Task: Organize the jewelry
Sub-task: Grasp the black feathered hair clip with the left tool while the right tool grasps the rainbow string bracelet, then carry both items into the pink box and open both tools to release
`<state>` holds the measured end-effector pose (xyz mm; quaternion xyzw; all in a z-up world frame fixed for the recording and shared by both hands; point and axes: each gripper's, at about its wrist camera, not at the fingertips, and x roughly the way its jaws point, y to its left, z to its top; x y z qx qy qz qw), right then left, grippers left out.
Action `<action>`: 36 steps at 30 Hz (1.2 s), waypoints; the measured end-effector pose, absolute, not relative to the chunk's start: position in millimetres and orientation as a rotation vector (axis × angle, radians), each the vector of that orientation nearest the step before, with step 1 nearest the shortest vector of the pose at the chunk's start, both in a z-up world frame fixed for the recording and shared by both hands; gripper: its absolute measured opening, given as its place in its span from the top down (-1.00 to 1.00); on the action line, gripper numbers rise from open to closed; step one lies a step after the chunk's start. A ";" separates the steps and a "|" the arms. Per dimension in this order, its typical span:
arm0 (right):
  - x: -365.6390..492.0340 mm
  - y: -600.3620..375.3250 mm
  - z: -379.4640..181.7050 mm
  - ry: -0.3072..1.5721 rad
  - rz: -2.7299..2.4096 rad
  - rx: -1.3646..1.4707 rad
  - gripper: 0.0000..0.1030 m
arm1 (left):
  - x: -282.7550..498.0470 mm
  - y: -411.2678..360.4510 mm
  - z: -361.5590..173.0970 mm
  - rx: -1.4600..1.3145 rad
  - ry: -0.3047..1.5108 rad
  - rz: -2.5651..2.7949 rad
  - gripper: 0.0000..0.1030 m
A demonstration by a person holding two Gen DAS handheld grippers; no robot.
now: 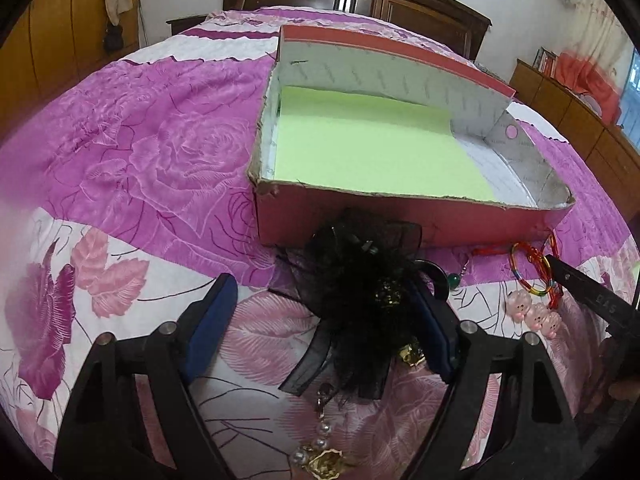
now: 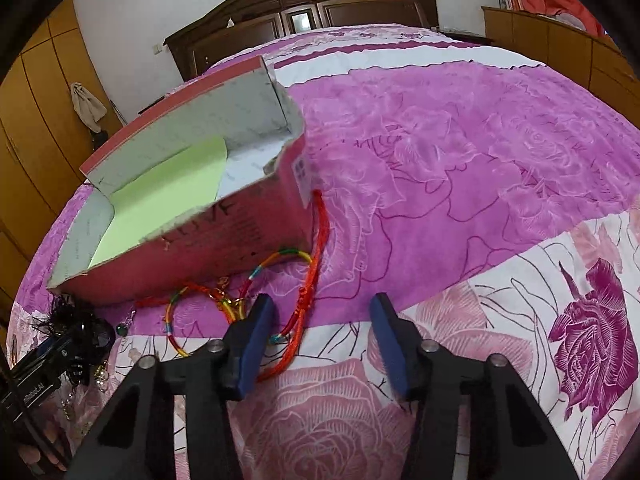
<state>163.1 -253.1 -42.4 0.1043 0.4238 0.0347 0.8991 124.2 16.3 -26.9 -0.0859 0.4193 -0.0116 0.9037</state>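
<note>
A black feathered hair ornament [image 1: 360, 280] lies on the bedspread between the fingers of my left gripper [image 1: 324, 284]. It rests against the right pad while the left pad stands well apart, so the jaws are open. My right gripper [image 2: 322, 300] is open over a red cord [image 2: 325, 224] that runs past its left finger [image 2: 252, 344]. A rainbow bracelet [image 2: 280, 255] lies just beyond. The red shoebox [image 1: 400, 220] with green paper inside sits right behind the jewelry.
Pink pig charms [image 1: 536, 314], a green bead earring [image 1: 454, 280] and a pearl-and-gold piece [image 1: 320, 452] lie on the purple floral bedspread [image 1: 140, 160]. A wooden headboard [image 2: 304, 4] stands at the far end, with wardrobes to the left.
</note>
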 end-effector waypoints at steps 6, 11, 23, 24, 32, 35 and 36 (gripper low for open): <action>159.7 -257.3 -39.4 0.855 0.085 0.244 0.80 | 116.8 10.0 -21.0 -0.184 0.852 -0.072 0.05; 151.8 -257.6 -31.3 0.828 0.114 0.247 0.86 | 108.8 -1.0 -12.5 -0.140 0.825 -0.105 0.59; 113.1 -253.1 -3.0 0.767 0.152 0.260 0.87 | 85.1 5.0 8.4 -0.150 0.786 -0.147 0.70; 110.6 -252.8 -0.2 0.761 0.156 0.263 0.87 | 83.2 5.7 10.8 -0.152 0.781 -0.151 0.70; 88.2 -245.3 26.0 0.701 0.188 0.260 0.87 | 67.7 7.6 35.8 -0.154 0.717 -0.168 0.70; 83.8 -241.8 35.9 0.680 0.204 0.259 0.87 | 66.2 8.2 43.0 -0.149 0.699 -0.166 0.70; 83.1 -240.5 38.6 0.676 0.209 0.258 0.87 | 66.0 8.8 46.2 -0.149 0.692 -0.166 0.70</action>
